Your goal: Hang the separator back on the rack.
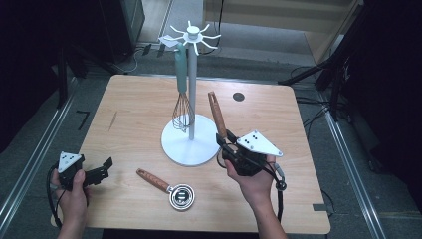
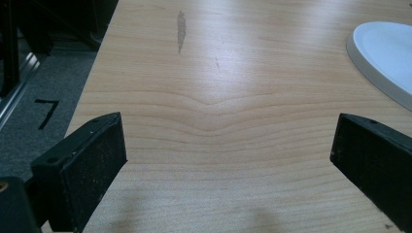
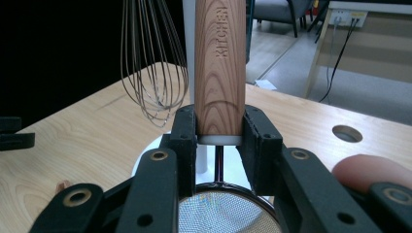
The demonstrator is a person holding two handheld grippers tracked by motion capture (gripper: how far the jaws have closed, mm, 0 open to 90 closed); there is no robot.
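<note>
Clamped in the right tool (image 3: 219,138), a wooden-handled strainer (image 3: 219,63) stands upright, its mesh bowl below the jaws. Just beyond it, a whisk (image 1: 182,107) hangs from a white rack (image 1: 191,74) on the pale wood table (image 1: 139,104). To the left, the left tool (image 1: 99,172) rests wide open and empty near a wooden-handled scoop (image 1: 169,188). Grey carpet and cables surround the table.
</note>
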